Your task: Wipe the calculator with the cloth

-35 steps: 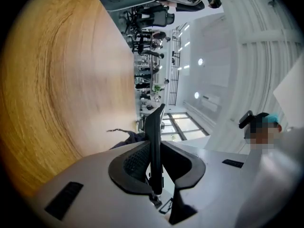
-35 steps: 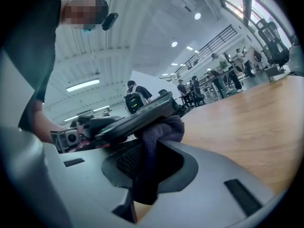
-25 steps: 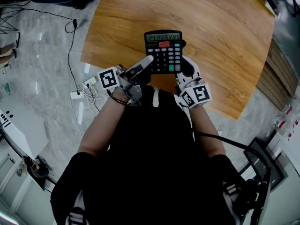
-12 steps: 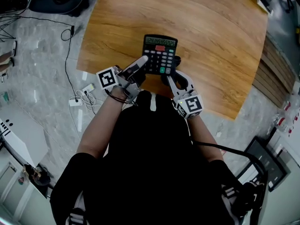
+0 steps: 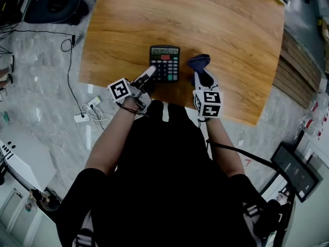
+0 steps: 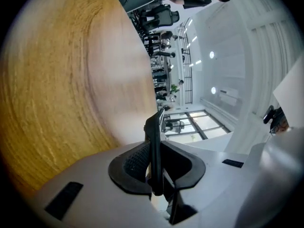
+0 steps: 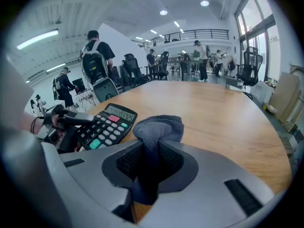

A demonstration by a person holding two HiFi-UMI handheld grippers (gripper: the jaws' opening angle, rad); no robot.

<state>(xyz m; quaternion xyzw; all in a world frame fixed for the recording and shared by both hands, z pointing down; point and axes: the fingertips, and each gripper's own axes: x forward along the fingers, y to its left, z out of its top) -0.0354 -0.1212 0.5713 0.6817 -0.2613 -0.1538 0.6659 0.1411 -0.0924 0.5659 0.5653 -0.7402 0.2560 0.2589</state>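
Note:
A black calculator [image 5: 164, 63] with a lit display and a red key sits low at the near part of the wooden table [image 5: 231, 40]. My left gripper [image 5: 149, 76] is shut on its near left edge. In the left gripper view the calculator [image 6: 155, 141] shows edge-on, pinched between the pads. To its right, and apart from it, my right gripper [image 5: 201, 77] is shut on a dark blue cloth [image 5: 199, 62], which bunches out past the jaws. In the right gripper view the cloth [image 7: 159, 127] stands between the pads with the calculator [image 7: 107, 125] to its left.
The table's near edge [image 5: 169, 94] runs just under both grippers. On the floor to the left lie a power strip and cables [image 5: 85, 109]. Stacked boards [image 5: 293, 60] stand to the right of the table. People and office chairs [image 7: 97, 61] are far behind the table.
Both grippers have come down toward the table. The calculator went down with the left gripper. The right gripper swung out from beside the calculator to its right, with the cloth in it.

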